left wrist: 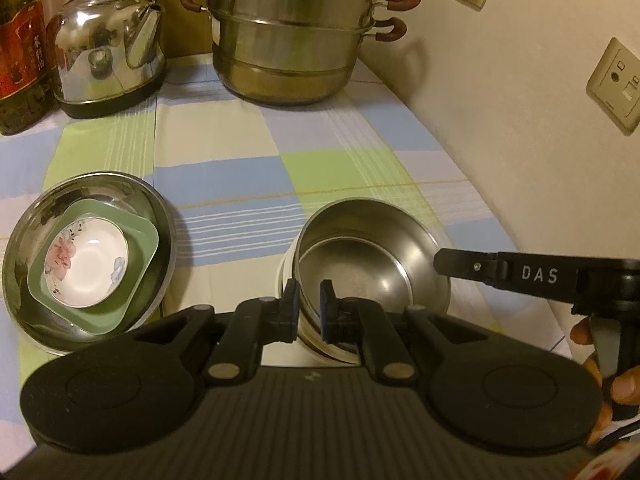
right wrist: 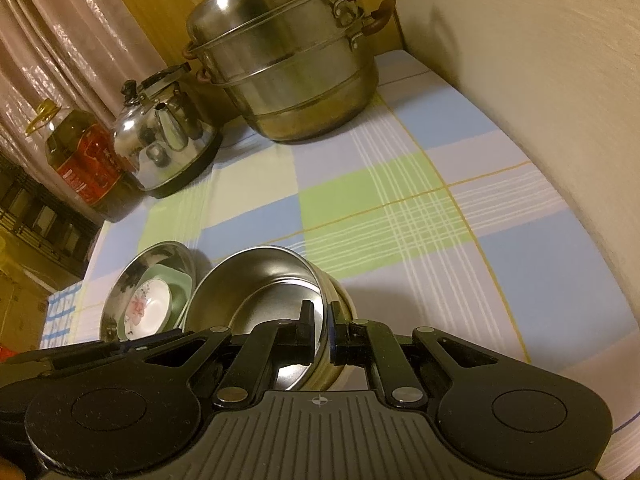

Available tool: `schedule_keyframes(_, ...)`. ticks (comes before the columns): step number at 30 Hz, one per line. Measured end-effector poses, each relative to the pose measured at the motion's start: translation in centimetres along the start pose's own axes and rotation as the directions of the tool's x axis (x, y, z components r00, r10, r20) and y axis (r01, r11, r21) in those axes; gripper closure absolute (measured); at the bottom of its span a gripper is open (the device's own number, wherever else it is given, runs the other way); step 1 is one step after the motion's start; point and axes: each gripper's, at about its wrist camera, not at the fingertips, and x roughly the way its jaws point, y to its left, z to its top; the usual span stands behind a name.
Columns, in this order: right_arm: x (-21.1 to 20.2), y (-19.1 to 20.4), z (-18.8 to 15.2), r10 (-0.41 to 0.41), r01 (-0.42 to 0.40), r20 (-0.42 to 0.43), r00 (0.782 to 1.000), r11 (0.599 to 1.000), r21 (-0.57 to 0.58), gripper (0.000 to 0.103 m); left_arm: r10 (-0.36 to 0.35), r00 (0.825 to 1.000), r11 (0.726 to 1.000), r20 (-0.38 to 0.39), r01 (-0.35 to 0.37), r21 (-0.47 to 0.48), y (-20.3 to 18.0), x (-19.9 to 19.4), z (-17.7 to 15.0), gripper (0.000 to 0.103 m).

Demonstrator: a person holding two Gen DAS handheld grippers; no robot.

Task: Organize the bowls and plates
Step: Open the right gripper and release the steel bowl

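Both tools, left tool (left wrist: 309, 303) and right tool (right wrist: 319, 331), clench the steel bowl (left wrist: 372, 258) rim between them; next we judge a level lift toward the nested stack (left wrist: 86, 254).

My work surface is a table under a checked cloth (left wrist: 248, 168) — blue, green and cream. Beside its right edge stands a cream wall (left wrist: 520, 100) with socket plates (left wrist: 616, 84). Behind its far edge — wood panelling (right wrist: 160, 20) and a pale curtain (right wrist: 60, 48). Lighting is warm and dim.
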Motion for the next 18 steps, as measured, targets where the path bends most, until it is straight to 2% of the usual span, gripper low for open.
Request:
schedule_keyframes(6,-1.2,0.0,-0.4,0.009,-0.009,0.012,1.0,1.0,-0.003,0.093,-0.007,0.999,1.0,0.032,0.007,-0.001,-0.2,-2.0,-0.2,0.094)
schedule_keyframes(7,-1.5,0.0,-0.5,0.013,-0.013,0.012,1.0,1.0,-0.004,0.086,-0.006,0.999,1.0,0.038,0.006,0.001,-0.3,-2.4,-0.4,0.092)
schedule_keyframes(8,-1.9,0.1,-0.7,0.018,-0.018,0.013,1.0,1.0,-0.004,0.073,-0.004,0.999,1.0,0.042,0.004,0.003,-0.3,-2.9,-0.6,0.091)
schedule_keyframes(10,-2.8,0.2,-1.1,0.032,-0.032,0.025,0.999,0.999,-0.004,0.055,-0.006,0.999,1.0,0.049,0.006,0.005,-0.2,-3.9,-1.1,0.088)
schedule_keyframes(18,-6.5,0.7,-3.4,0.063,-0.063,0.016,0.998,0.998,-0.029,0.044,0.052,0.998,0.999,0.043,-0.051,-0.01,0.3,-8.1,-3.9,0.083)
